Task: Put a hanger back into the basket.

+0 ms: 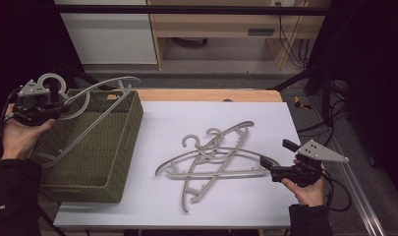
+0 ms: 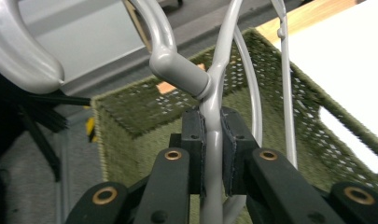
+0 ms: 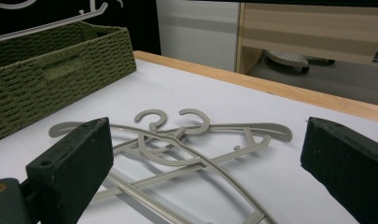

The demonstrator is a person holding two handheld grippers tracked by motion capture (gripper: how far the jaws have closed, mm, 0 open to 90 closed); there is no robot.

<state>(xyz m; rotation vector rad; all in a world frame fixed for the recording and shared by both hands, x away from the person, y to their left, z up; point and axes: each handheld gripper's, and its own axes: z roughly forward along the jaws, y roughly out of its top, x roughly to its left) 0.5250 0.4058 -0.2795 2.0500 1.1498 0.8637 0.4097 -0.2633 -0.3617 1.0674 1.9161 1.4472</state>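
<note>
My left gripper (image 1: 56,101) is shut on a grey plastic hanger (image 1: 96,98), near its hook, and holds it tilted over the green woven basket (image 1: 96,167) at the table's left. In the left gripper view the pads (image 2: 194,149) clamp the hanger's neck (image 2: 211,140) above the basket (image 2: 130,121). Two more grey hangers (image 1: 211,160) lie crossed on the white tabletop (image 1: 245,196). My right gripper (image 1: 275,155) stands open just right of that pile, nothing between its fingers. In the right gripper view the crossed hangers (image 3: 177,140) lie ahead of the open jaws, with the basket (image 3: 51,74) at far left.
The wooden table edge (image 1: 206,93) runs along the back. Behind it stand a white cabinet (image 1: 108,34) and a wooden desk (image 1: 226,24) with cables. A metal rail (image 1: 354,196) and dark stands sit at the right side.
</note>
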